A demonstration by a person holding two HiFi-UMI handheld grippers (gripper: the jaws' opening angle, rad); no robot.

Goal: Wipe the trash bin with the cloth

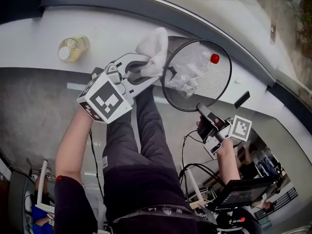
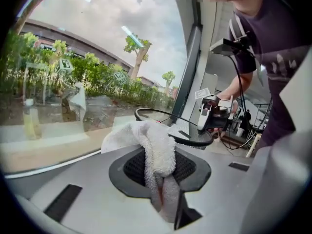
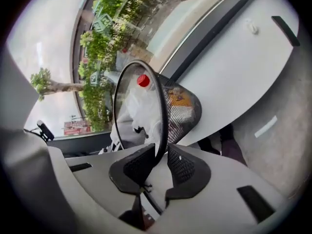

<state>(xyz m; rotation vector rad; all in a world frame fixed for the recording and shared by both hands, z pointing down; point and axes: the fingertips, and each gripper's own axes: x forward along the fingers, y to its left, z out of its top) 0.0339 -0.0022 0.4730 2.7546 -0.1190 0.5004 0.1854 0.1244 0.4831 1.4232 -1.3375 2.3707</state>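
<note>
The black mesh trash bin (image 1: 220,84) lies tilted on the white ledge (image 1: 44,33), its mouth toward me. Crumpled clear plastic (image 1: 187,72) and a red cap (image 1: 214,58) lie inside. My left gripper (image 1: 146,68) is shut on a white cloth (image 1: 153,48), which rests against the rim's upper left. In the left gripper view the cloth (image 2: 156,147) drapes over the pads, and the bin (image 2: 192,136) is just beyond. My right gripper (image 1: 202,108) grips the rim's lower edge. In the right gripper view the thin rim (image 3: 163,126) runs between the pads of the right gripper (image 3: 160,162).
A bottle of yellow liquid (image 1: 73,48) stands on the ledge to the left. A small black object (image 1: 242,99) lies right of the bin. A window frame runs along the ledge's far side. My dark-trousered legs (image 1: 146,145) are below, with cables and gear on the floor.
</note>
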